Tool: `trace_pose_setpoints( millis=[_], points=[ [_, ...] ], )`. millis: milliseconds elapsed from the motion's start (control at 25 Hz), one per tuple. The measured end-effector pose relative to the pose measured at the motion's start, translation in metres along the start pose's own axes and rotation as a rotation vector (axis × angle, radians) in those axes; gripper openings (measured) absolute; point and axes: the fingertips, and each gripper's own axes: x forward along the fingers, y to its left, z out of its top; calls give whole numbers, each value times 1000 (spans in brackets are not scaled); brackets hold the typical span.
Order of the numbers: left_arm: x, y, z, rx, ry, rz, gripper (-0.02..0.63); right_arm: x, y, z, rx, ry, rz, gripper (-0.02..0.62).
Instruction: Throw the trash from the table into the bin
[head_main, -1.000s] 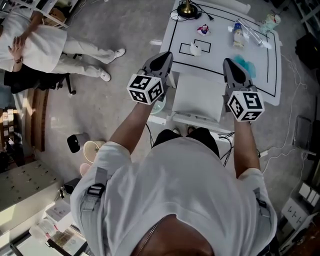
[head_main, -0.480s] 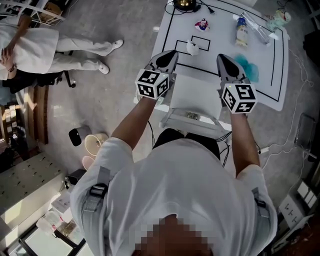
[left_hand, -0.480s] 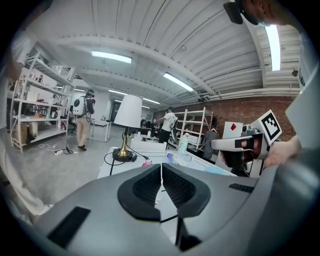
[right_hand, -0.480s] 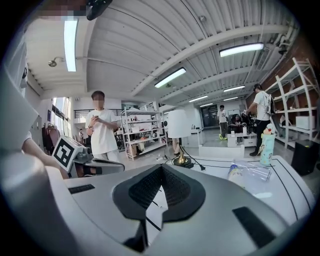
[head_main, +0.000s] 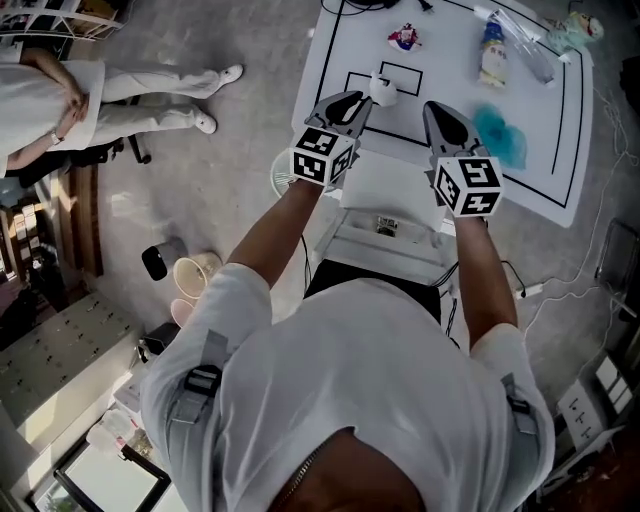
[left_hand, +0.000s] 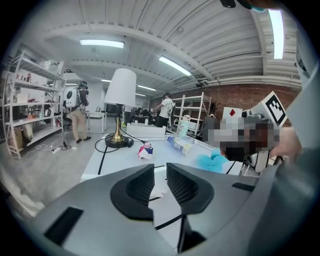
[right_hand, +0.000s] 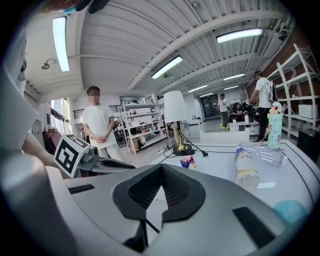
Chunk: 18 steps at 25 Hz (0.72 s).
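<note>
One black-lined white table (head_main: 440, 60), grey floor (head_main: 200, 190), metal shelving (left_hand: 27, 102), ceiling strip lights (left_hand: 101, 43)

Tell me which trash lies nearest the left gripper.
The white crumpled piece, just beyond the left gripper, whose empty jaws have just been opening; the red wrapper, bottle and blue wad lie farther.

The table (head_main: 445, 60) is white, marked with black rectangular outlines. The left tool (left_hand: 160, 172) and the right tool (right_hand: 161, 169) are grey, with black ribbed pads (left_hand: 137, 187). The left marker cube (head_main: 322, 155) and the right marker cube (head_main: 468, 185) are white with black square patterns. The crumpled paper (head_main: 381, 88) is white. The wrapper (head_main: 404, 38) is red, white and blue. The bottle (head_main: 493, 60) is clear, with a pale label and a blue cap. The cloth (head_main: 500, 135) is turquoise. The lamp (left_hand: 121, 100) has a white shade and a brass-coloured stem and base. The floor (head_main: 220, 200) is mottled grey.
</note>
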Motion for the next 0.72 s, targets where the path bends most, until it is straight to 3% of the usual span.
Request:
trace_pose_setpoints(
  millis=[320, 720],
  points=[
    [51, 1, -30, 98, 122, 12, 230, 4, -18, -20, 35, 24, -5, -9],
    [89, 13, -57, 93, 265, 88, 242, -3, -28, -26, 62, 31, 0, -9]
  ],
)
